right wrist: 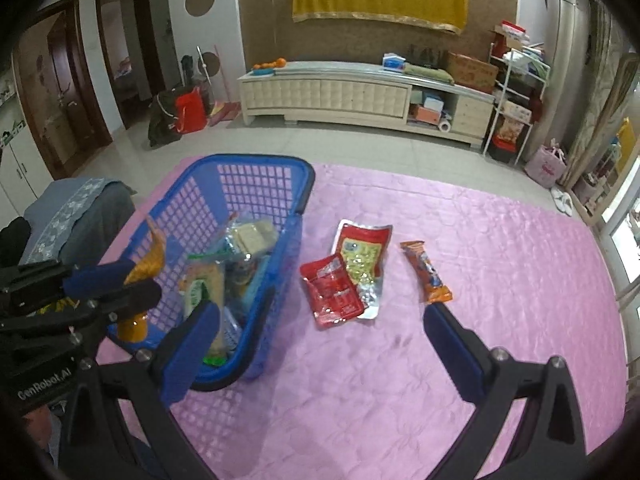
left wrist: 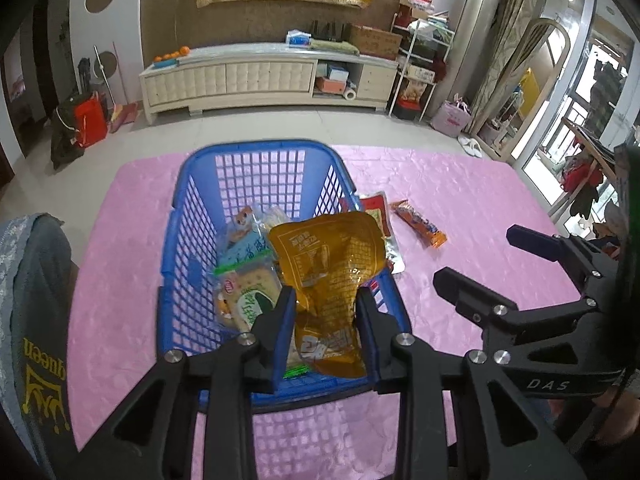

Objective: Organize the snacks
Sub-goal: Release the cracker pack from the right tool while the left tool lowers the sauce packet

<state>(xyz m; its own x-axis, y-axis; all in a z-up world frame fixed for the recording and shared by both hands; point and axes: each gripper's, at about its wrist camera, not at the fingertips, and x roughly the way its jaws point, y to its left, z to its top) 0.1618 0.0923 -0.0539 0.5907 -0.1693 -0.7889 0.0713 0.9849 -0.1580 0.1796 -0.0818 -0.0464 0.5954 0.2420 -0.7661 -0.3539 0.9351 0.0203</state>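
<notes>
My left gripper (left wrist: 326, 300) is shut on an orange-yellow snack pouch (left wrist: 332, 264) and holds it over the near end of the blue plastic basket (left wrist: 192, 216). Several snack packs (left wrist: 248, 280) lie inside the basket. My right gripper (right wrist: 320, 320) is open and empty above the pink cloth, to the right of the basket (right wrist: 288, 240). In the right wrist view a red pouch (right wrist: 334, 294), a red and green pouch (right wrist: 364, 256) and an orange snack bar (right wrist: 426, 272) lie on the cloth ahead of it. The left gripper (right wrist: 120, 284) with its pouch shows at the left.
The pink cloth (right wrist: 480, 280) covers the table. A chair back draped with grey clothing (left wrist: 36, 280) stands at the table's left. A cream TV cabinet (right wrist: 360, 96) and shelves stand across the tiled floor.
</notes>
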